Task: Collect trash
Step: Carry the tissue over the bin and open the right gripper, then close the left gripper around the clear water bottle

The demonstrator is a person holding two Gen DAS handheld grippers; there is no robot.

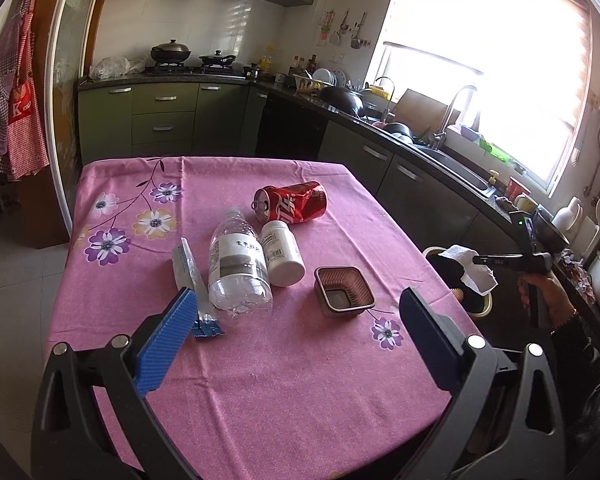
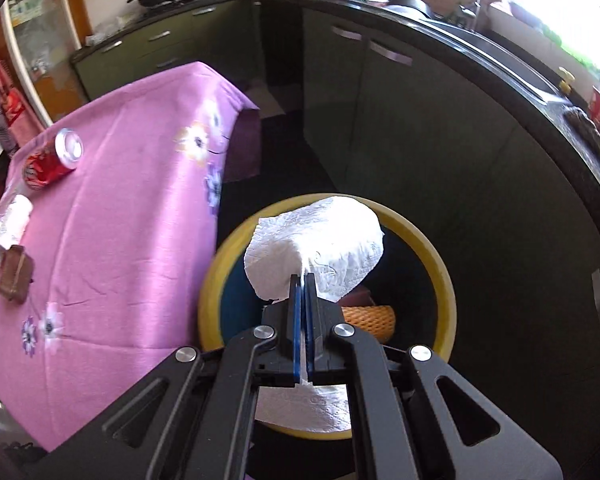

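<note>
My right gripper [image 2: 303, 278] is shut on a white paper tissue [image 2: 319, 240] and holds it over a yellow-rimmed bin [image 2: 445, 280] beside the table. It also shows in the left wrist view [image 1: 479, 260] with the tissue [image 1: 473, 276] above the bin [image 1: 485, 306]. My left gripper [image 1: 296, 304] is open and empty above the pink table [image 1: 260, 380]. On the table lie a crushed red cola can [image 1: 294, 202], a clear plastic bottle [image 1: 236, 262], a white pill bottle [image 1: 282, 252], a brown plastic cup [image 1: 343, 290] and a blue wrapper [image 1: 194, 280].
Dark green kitchen cabinets [image 2: 399, 128] and a black counter with a sink run behind the bin. An orange mesh item [image 2: 369, 320] lies in the bin. A doorway with a red apron [image 1: 20, 100] is at the left.
</note>
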